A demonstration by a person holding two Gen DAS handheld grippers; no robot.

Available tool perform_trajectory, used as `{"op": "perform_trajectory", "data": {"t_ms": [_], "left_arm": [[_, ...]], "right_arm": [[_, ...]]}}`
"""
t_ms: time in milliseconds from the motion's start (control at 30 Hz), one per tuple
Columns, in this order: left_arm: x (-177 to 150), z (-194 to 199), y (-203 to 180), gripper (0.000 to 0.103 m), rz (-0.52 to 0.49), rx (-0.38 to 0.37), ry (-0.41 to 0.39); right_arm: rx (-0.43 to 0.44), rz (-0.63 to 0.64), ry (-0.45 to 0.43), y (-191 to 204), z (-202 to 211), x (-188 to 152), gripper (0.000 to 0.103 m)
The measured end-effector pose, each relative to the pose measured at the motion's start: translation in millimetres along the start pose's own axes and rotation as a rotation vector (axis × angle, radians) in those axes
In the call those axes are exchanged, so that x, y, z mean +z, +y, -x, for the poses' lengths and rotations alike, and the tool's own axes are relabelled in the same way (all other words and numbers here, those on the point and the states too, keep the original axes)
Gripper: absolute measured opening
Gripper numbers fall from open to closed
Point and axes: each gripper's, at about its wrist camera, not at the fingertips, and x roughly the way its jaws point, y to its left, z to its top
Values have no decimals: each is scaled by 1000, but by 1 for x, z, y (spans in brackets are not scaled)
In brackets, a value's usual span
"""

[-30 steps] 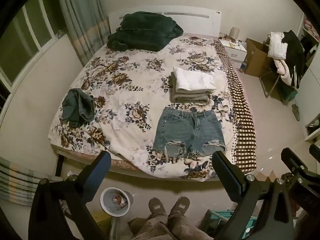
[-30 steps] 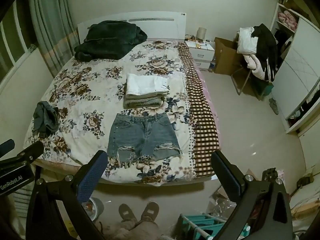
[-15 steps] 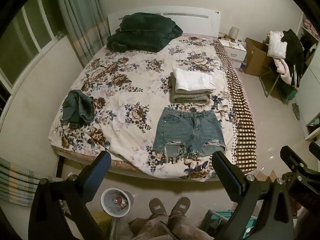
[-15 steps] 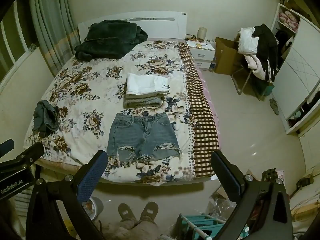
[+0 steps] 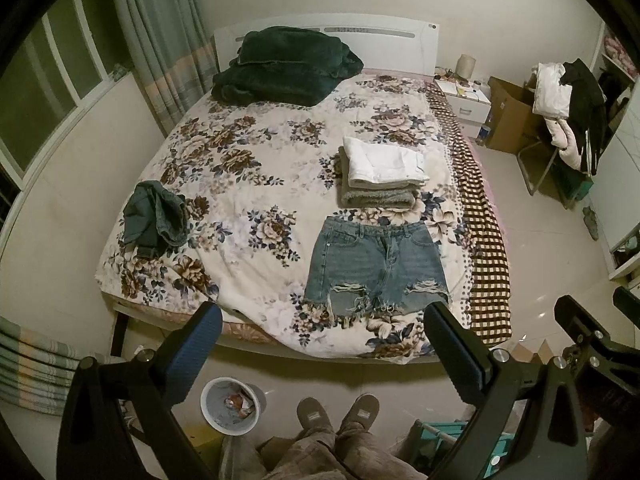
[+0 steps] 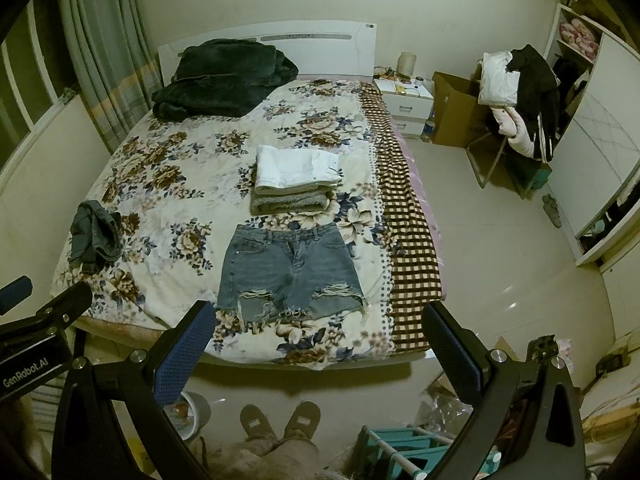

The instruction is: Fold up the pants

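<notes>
Blue denim shorts [image 5: 376, 264] with frayed hems lie flat near the foot of the floral bed [image 5: 248, 184], waistband toward the headboard; they also show in the right wrist view [image 6: 290, 272]. A crumpled dark garment [image 5: 156, 220] lies at the bed's left edge, seen too in the right wrist view [image 6: 94, 236]. My left gripper [image 5: 322, 320] is open and empty, held in the air before the bed's foot. My right gripper [image 6: 316, 320] is open and empty, likewise short of the shorts' hem.
A folded stack, white on grey [image 5: 382, 172], sits just beyond the shorts. A dark green blanket [image 5: 284, 68] lies by the headboard. A waste bin [image 5: 230, 406] and the person's slippers [image 5: 338, 414] are on the floor. A nightstand [image 6: 404, 102], box and clothes-laden chair [image 6: 516, 100] stand right.
Both views have shifted only slightly; the bed sits a touch lower and closer. Nothing on the bed has moved and both grippers stay open.
</notes>
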Motion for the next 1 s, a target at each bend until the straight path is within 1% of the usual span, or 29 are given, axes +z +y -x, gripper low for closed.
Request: {"op": "perform_trajectory", "data": {"t_ms": [367, 433, 733, 1000], "left_arm": [[-1, 0, 1, 103, 0, -4, 0], [2, 5, -5, 103, 1, -6, 2], [6, 7, -10, 103, 1, -9, 3], [3, 6, -6, 103, 3, -7, -1]], "right_arm": [[-1, 0, 1, -1, 1, -2, 103], [0, -1, 2, -2, 2, -3, 103], [-1, -5, 1, 0, 2, -3, 103], [0, -5, 2, 0, 2, -2, 103]]}}
